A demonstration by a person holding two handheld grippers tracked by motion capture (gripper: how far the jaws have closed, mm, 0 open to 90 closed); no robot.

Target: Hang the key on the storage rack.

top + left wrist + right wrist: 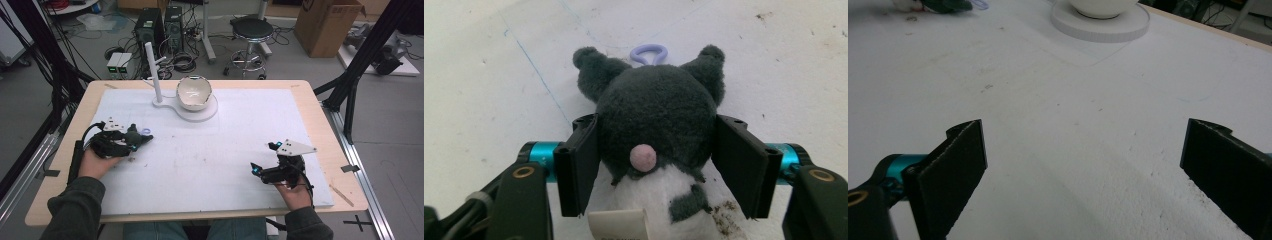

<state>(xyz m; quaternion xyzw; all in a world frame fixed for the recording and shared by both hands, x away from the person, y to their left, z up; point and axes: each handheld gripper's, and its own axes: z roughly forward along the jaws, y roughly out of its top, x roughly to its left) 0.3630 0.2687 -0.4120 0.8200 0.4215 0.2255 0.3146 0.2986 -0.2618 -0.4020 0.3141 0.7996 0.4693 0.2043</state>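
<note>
A dark grey and white plush toy [656, 107] with two small ears, a pink nose and a lilac loop [648, 51] lies on the white mat [210, 155] at the left. My left gripper [656, 165] has its two black pads against both sides of the toy's head. In the high view the toy [136, 135] sits at the tip of that gripper [131, 140], held by a hand low over the mat. At the right, my right gripper [263, 157] rests near the mat with its jaws wide apart [1083, 170] and only bare mat between them.
A white bowl [194, 92] tilts on a round white base [212, 112] with an upright white post [154, 70] at the back middle of the table. The base [1100, 22] lies far ahead of the right gripper. Wooden table edges frame the mat.
</note>
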